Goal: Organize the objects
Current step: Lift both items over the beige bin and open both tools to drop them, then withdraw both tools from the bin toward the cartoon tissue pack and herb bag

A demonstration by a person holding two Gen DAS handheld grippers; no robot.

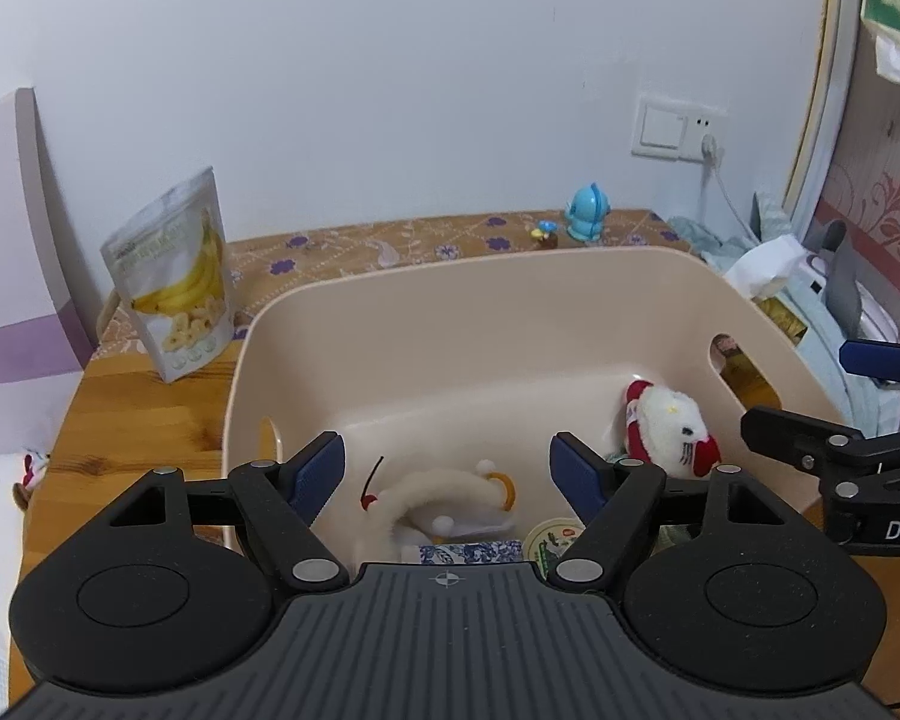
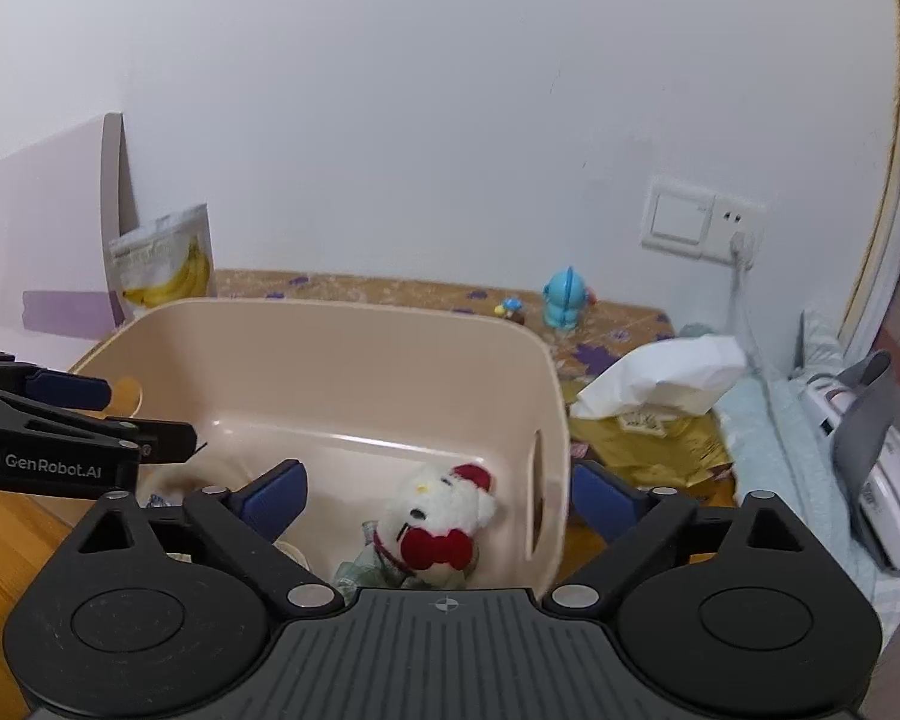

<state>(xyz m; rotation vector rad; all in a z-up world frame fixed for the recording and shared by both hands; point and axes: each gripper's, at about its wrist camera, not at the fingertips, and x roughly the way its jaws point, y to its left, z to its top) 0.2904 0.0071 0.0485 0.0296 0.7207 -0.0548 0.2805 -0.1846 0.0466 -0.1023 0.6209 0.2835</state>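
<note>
A beige plastic bin (image 1: 468, 276) stands on the wooden table (image 1: 132, 420). In it lie a white plush cat with a red bow (image 1: 672, 426), a fuzzy white toy with an orange ring (image 1: 432, 492), a round green-and-white lid (image 1: 552, 540) and a blue-patterned item (image 1: 468, 552). My left gripper (image 1: 447, 468) hangs open over the bin's near left part, above the fuzzy toy, holding nothing. My right gripper (image 2: 438, 492) is open over the plush cat (image 2: 444, 516) without touching it. Its right finger (image 2: 594, 492) is outside the bin's right wall. Each gripper shows in the other's view: right gripper (image 1: 810, 390), left gripper (image 2: 150, 414).
A banana chips bag (image 1: 174, 276) stands left of the bin. A blue toy figure (image 1: 588, 213) and a tiny figurine (image 1: 546, 233) sit by the back wall. Right of the bin are a tissue (image 2: 660, 378), gold packets (image 2: 648, 444) and a white appliance with a grey strap (image 2: 870, 468).
</note>
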